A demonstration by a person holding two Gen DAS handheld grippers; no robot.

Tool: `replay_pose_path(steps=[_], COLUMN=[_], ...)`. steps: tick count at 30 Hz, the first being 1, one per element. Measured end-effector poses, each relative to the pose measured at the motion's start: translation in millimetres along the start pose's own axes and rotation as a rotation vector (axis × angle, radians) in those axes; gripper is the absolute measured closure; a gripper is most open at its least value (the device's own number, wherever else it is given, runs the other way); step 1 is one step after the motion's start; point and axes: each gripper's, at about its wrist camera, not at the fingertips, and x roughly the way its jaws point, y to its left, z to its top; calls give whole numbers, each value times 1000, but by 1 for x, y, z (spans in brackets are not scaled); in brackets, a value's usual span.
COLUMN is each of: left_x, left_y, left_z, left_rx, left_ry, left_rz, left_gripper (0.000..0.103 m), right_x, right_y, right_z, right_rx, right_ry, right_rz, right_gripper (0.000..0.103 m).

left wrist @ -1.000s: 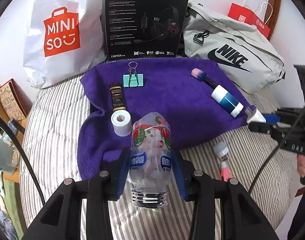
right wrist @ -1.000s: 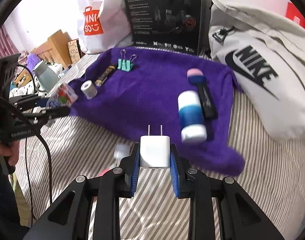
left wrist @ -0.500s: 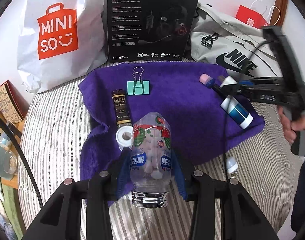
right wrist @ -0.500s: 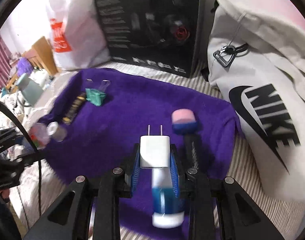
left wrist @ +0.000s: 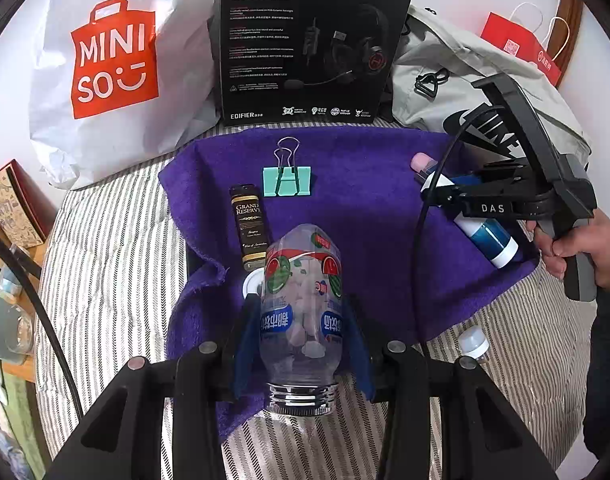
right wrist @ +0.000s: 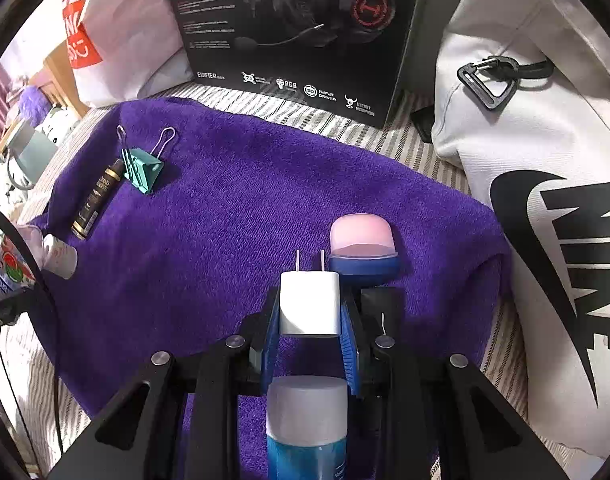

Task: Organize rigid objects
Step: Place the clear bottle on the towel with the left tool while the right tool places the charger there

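My left gripper (left wrist: 301,320) is shut on a clear plastic bottle (left wrist: 299,312) with a watermelon label, held over the near edge of the purple towel (left wrist: 365,208). My right gripper (right wrist: 310,312) is shut on a white plug adapter (right wrist: 310,304), prongs forward, above the towel (right wrist: 245,220); in the left wrist view the right gripper (left wrist: 437,194) hangs over the towel's right side. On the towel lie a teal binder clip (left wrist: 287,181), a dark small bottle (left wrist: 249,232), a white roll (left wrist: 251,286), a blue-white tube (right wrist: 307,432) and a pink-capped item (right wrist: 363,244).
A black headset box (left wrist: 309,40), a white shopping bag (left wrist: 113,60) and a grey sports bag (right wrist: 545,200) stand along the back of the striped bed (left wrist: 113,260). A small white-capped bottle (left wrist: 474,342) lies on the stripes at right. A hand (left wrist: 585,252) holds the right gripper's handle.
My right gripper has carried the plug adapter from the bed's near right in over the towel, above the blue-white tube. The left gripper with the bottle moved slightly forward, partly hiding the white roll.
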Motion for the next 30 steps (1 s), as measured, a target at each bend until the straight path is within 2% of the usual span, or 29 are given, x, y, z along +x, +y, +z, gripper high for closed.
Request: replay_pose_path(steps=[5, 8, 12, 19, 23, 30], left_x=[1, 1, 1, 5, 16, 42], left_y=[0, 1, 0, -5, -12, -21], left_z=[0, 0, 2, 11, 22, 38], left_rx=[-3, -3, -4, -2, 7, 28], left_ry=[10, 10, 12, 12, 17, 30], left_rz=[7, 9, 12, 8, 4, 24], left_gripper=[64, 64, 64, 64, 64, 64], right_x=[2, 1, -3, -36, -57, -82], right_y=[-1, -2, -6, -13, -14, -10], right_z=[0, -3, -9, -16, -25, -61], right_rx=[-19, -21, -4, 30, 38, 28], right_ry=[-1, 1, -11, -76, -114, -130], right_rz=[-1, 2, 24, 22, 15, -11], right_gripper=[75, 69, 68, 67, 62, 62])
